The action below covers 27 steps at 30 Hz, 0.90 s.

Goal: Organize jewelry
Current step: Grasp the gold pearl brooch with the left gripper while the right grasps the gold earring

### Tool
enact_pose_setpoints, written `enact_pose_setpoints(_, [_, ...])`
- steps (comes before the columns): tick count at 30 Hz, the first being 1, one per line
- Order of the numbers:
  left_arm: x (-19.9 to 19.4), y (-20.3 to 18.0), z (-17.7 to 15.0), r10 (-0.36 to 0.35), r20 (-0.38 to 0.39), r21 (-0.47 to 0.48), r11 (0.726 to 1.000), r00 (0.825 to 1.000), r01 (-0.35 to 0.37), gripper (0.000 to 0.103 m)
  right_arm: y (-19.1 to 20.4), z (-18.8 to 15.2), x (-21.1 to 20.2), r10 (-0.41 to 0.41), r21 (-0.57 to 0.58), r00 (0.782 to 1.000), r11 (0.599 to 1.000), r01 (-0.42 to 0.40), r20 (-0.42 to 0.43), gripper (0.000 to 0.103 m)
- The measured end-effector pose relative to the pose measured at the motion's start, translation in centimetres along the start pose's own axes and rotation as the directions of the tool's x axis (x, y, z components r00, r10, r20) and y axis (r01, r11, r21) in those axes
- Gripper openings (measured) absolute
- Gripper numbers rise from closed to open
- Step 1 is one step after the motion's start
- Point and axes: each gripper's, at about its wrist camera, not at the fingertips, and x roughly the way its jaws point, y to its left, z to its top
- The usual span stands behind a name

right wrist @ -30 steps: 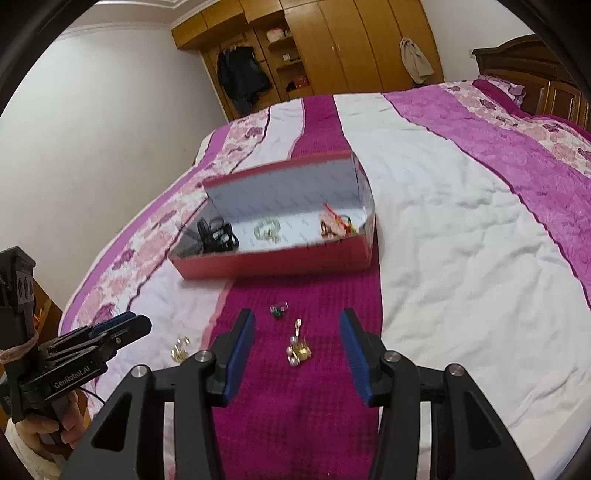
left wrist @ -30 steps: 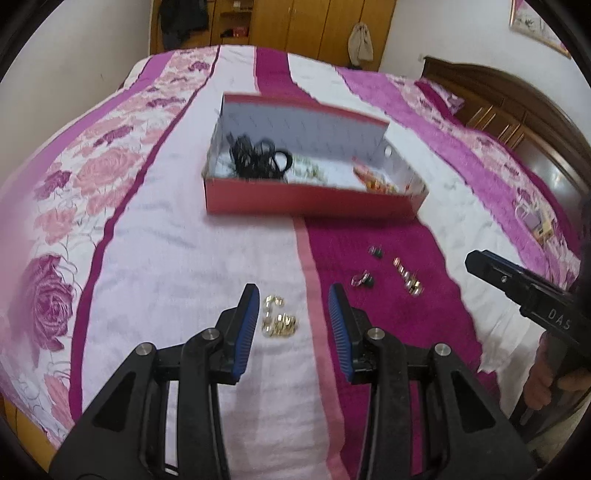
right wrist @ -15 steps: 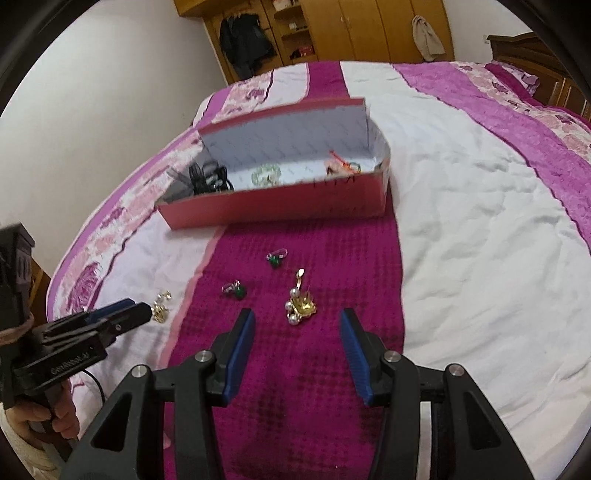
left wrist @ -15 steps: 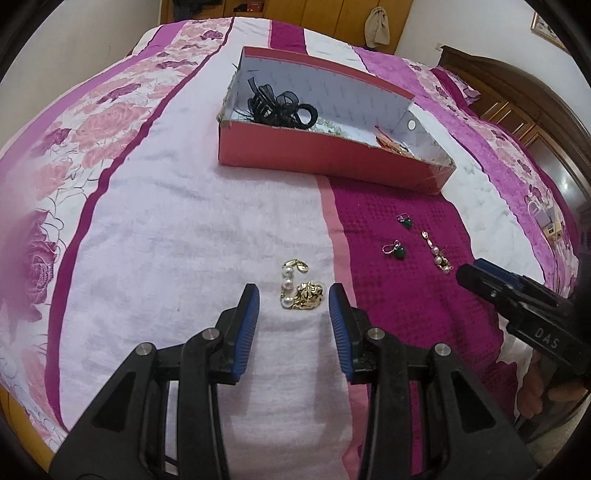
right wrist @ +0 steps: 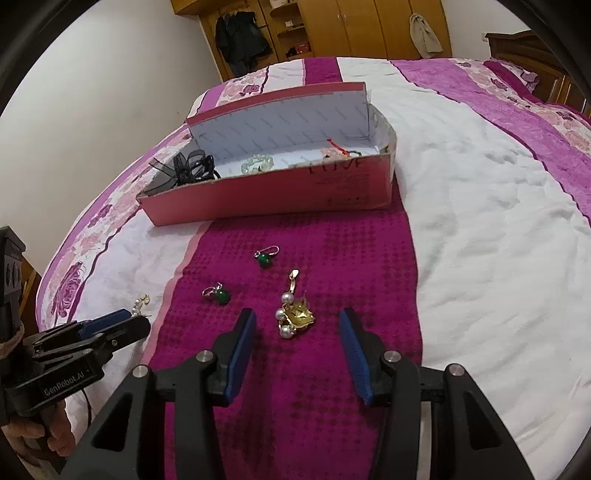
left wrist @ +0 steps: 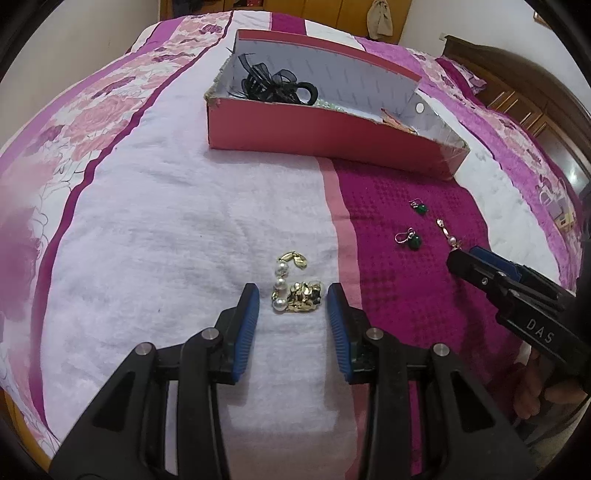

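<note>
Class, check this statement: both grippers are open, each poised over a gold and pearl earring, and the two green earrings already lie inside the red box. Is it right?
Not quite. The two green earrings lie on the magenta stripe of the bedspread, in front of the red box, as the right wrist view shows. The rest holds.

A home bedroom: quilted bed (right wrist: 461, 206), wooden wardrobe (right wrist: 351, 29), headboard (left wrist: 517, 81)

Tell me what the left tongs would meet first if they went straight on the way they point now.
The left tongs, open, would first meet the gold-and-pearl earring lying on the white bedspread stripe, already between the fingertips. The red box lies far beyond it.
</note>
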Motion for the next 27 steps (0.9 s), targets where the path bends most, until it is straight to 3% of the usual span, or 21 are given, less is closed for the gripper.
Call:
enact_pose_setpoints(4, [0.1,0.0,0.1,-0.005,0.006,0.008,1.000,1.000,0.005,0.020,0.2,-0.3,0.5,-0.016,-0.022,1.000,1.000,0.016,0.003,0.049])
enact_pose_setpoints(7, [0.2,0.1,0.1,-0.006,0.007,0.012,1.000,1.000,0.006,0.017,0.4,-0.6,0.8,-0.034,-0.039,0.999,0.999,0.034,0.012,0.041])
enact_pose_setpoints(12, [0.0,-0.2,0.2,0.001,0.014,0.015,1.000,1.000,-0.001,0.015,0.1,-0.6,0.9,-0.002,-0.033,1.000,0.999,0.002,0.002,0.016])
enact_pose_setpoints(18, [-1.1,-0.1,0.4,-0.031,0.044,-0.002,1.000,0.999,0.032,0.015,-0.5,-0.6,0.0,0.061,-0.001,0.998,0.998,-0.061,0.015,0.013])
enact_pose_setpoints(27, [-3.6,-1.0,1.0,-0.060,0.122,0.004,0.998,0.991,0.060,0.015,-0.1,-0.6,-1.9,0.077,-0.017,0.996,0.997,-0.076,0.053,0.013])
